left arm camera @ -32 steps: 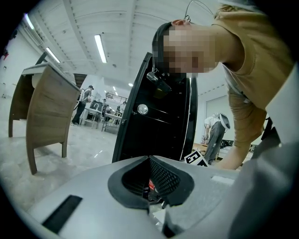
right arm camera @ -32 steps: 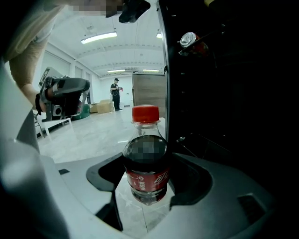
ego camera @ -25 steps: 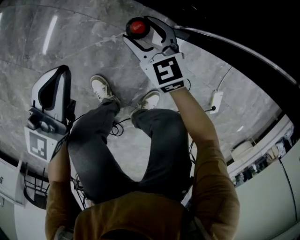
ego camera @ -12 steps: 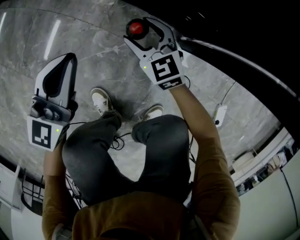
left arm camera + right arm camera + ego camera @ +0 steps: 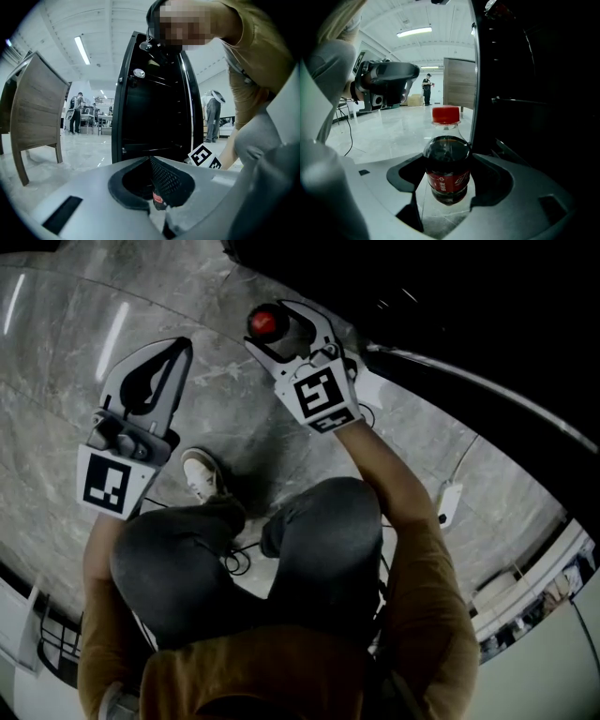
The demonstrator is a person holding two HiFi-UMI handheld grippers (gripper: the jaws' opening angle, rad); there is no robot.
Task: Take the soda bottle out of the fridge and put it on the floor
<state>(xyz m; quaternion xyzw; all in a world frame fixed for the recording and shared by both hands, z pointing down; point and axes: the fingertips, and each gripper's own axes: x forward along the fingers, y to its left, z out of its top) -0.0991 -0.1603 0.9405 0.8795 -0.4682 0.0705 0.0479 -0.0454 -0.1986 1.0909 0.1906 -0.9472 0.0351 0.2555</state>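
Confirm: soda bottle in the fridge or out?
Out. The right gripper holds the soda bottle over the floor, beside the black fridge.

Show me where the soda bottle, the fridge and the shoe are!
soda bottle [image 5: 446,180], right gripper view, on its red label.
fridge [image 5: 154,117], left gripper view, on its dark front.
shoe [image 5: 201,474], head view, on its white top.

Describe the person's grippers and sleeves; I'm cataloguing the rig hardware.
The left hand-held gripper and right hand-held gripper are light grey plastic, with curved jaws lined in black padding. Each carries a white cube printed with black square markers. Dark buttons sit on the left one's body. The person wears brown sleeves.
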